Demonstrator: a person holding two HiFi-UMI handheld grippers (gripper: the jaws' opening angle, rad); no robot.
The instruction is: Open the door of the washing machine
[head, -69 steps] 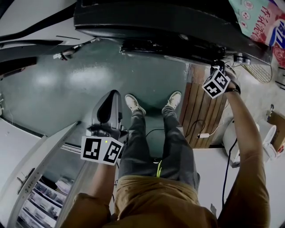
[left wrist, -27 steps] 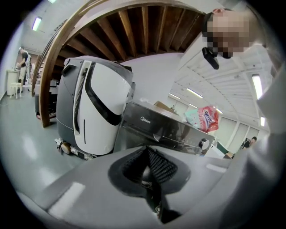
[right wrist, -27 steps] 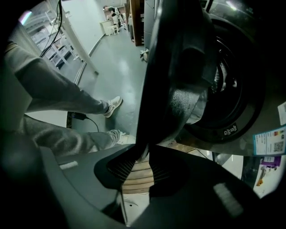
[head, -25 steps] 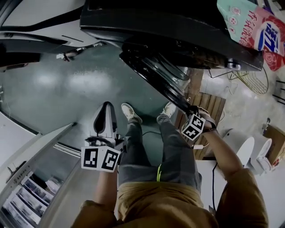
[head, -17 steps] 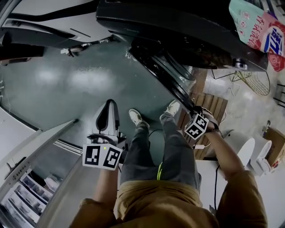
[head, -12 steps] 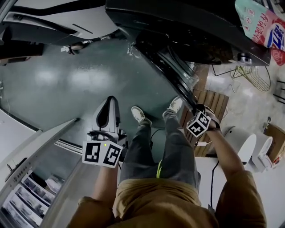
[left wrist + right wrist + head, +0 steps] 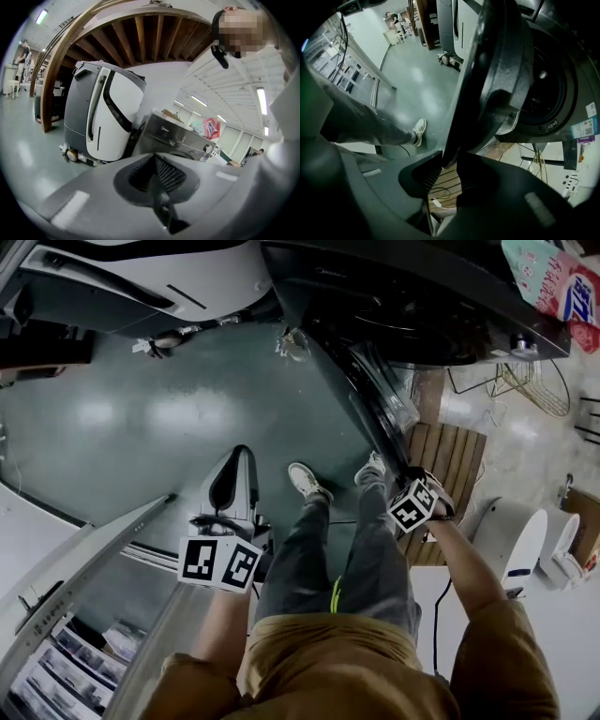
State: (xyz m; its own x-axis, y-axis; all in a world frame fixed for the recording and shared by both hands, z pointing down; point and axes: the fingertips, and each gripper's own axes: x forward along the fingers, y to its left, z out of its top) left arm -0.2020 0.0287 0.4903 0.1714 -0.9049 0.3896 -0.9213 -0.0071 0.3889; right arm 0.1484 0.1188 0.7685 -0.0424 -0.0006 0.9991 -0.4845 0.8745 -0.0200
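Dark grey front-loading washing machine (image 7: 422, 306) stands on the green glossy floor (image 7: 141, 409) ahead of the person, at the floor's far edge in the head view. Its round dark door (image 7: 370, 399) is partway open, angled out from the drum opening (image 7: 548, 93) toward the person's legs. Right gripper (image 7: 412, 482) points down and grips the door's free outer rim: in the right gripper view the rim sits between the fingers (image 7: 426, 176), clenched on it. Left gripper (image 7: 242, 454) hangs over the floor well apart from the machine, to the left of the grey trouser legs (image 7: 309, 549); its fingers (image 7: 168, 173) are pressed together with nothing between them. Brown wooden slatted mat (image 7: 450, 456) lies on the floor just right of the door, beside the machine's base. Pink-and-teal printed bag (image 7: 548, 282) sits on top of the machine. Large white-and-grey wheeled cleaning machine (image 7: 103, 117) stands on the floor left of the washer. White shoes (image 7: 307, 481) are on the floor below the door.
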